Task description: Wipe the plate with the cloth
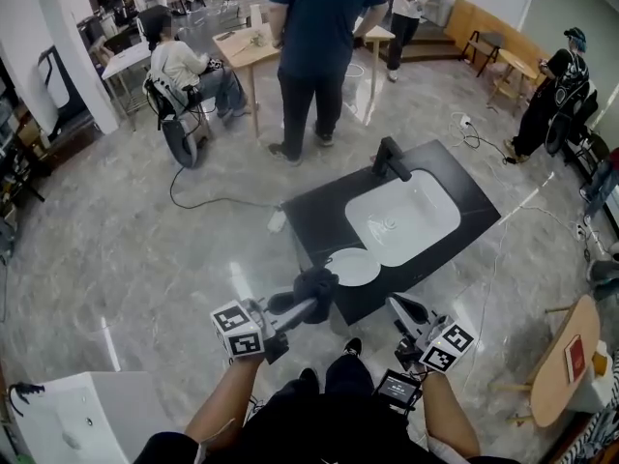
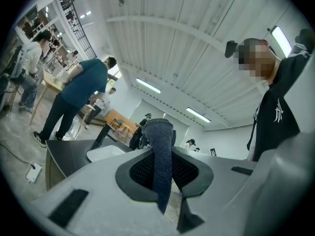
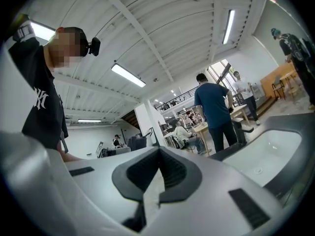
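Lower centre of head view: L gripper [image 1: 300, 310] clenched on dark cloth [image 1: 316, 286], which is bunched at the jaw tips over the near edge of the black counter [image 1: 319, 213]. Cloth is just beside white plate [image 1: 356, 267]; contact unclear. Plate sits on counter, next to white basin [image 1: 426, 201]. R gripper [image 1: 397, 305], lower right, has jaws pressed together w/ nothing betw. them.

White round plate [image 1: 355, 267] lies flat on the black bench [image 1: 319, 216], at the sink basin's near-left corner. Dark blue-grey knit cloth [image 1: 315, 286], bunched, is pinched in the left hand-held gripper [image 1: 308, 304] at the plate's left rim.
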Tool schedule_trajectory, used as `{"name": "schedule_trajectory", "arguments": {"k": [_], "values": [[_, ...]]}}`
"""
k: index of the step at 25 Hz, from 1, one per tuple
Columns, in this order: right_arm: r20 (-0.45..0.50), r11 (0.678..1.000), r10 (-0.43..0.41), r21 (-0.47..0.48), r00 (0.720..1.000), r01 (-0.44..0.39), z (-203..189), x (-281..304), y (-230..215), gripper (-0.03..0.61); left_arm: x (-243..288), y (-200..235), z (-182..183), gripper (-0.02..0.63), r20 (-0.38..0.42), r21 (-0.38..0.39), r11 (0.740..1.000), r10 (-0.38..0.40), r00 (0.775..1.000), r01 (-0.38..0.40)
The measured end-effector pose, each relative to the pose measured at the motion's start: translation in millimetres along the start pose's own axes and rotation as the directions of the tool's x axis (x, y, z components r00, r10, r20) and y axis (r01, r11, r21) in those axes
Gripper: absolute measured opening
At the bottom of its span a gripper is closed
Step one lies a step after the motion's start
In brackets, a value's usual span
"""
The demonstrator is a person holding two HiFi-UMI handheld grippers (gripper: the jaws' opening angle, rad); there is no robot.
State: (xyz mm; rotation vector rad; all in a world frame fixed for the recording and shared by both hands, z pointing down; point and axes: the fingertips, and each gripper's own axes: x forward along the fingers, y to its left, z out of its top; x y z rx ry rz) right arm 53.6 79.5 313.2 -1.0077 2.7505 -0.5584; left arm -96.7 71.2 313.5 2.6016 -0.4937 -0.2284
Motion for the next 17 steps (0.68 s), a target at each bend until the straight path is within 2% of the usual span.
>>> {"name": "schedule_trajectory", "arguments": {"k": [5,17], "values": [[0.003,1.000,-0.013,-0.020,1.000,0.013,2,3,23,0.005,-22,-7,0,0.052,0.010,-0.005,1.000,-0.016,1.000,0.016],[0.001,0.998,0.018,-0.060,1.000,-0.018,16,-22,37,0.003,-14,-43,-3,0.052,0.021,0.006,1.000,-0.016,1.000,0.016]]}}
